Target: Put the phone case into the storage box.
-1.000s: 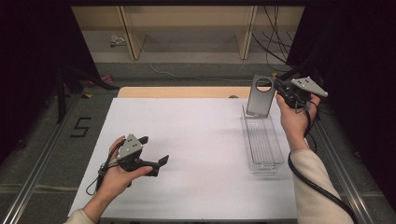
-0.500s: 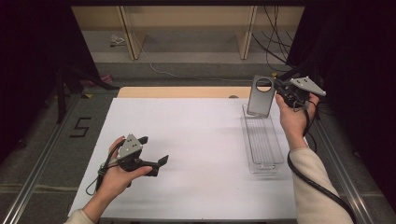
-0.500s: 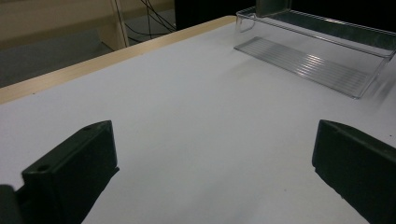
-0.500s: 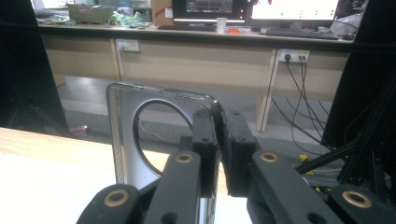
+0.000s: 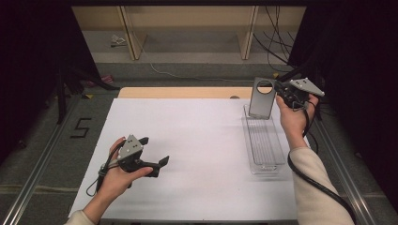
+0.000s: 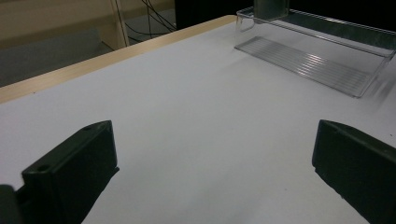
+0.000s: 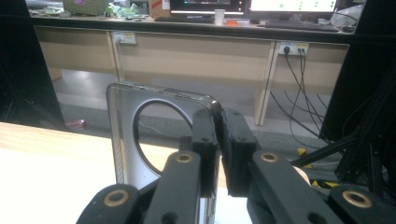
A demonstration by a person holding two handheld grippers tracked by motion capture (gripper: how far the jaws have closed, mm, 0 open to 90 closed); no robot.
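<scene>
The white table (image 5: 202, 140) took up most of the high view, with a bare wooden strip along its far edge. On its right side lay a long clear tray (image 5: 265, 157), set lengthwise away from the person, ribbed on the bottom; in the left gripper view the tray (image 6: 322, 70) sat well off ahead of the jaws. A grey phone case (image 5: 262, 97), with a large round hole near its top, stood upright at the tray's far end, its lower edge down inside the tray, though whether it touched the bottom could not be told. The right gripper (image 5: 283, 95) was closed on the case's upper right edge, the right hand (image 5: 293, 117) behind it; in the right gripper view the gripper (image 7: 219, 140) had its two black jaws pinched tight on the thin rim of the case (image 7: 128, 140), beside the round hole. The left gripper (image 5: 162, 166) rested low at the table's near left, held in the left hand (image 5: 117, 178) well apart from the tray. In the left gripper view its jaws stood wide apart with nothing but bare table between them
</scene>
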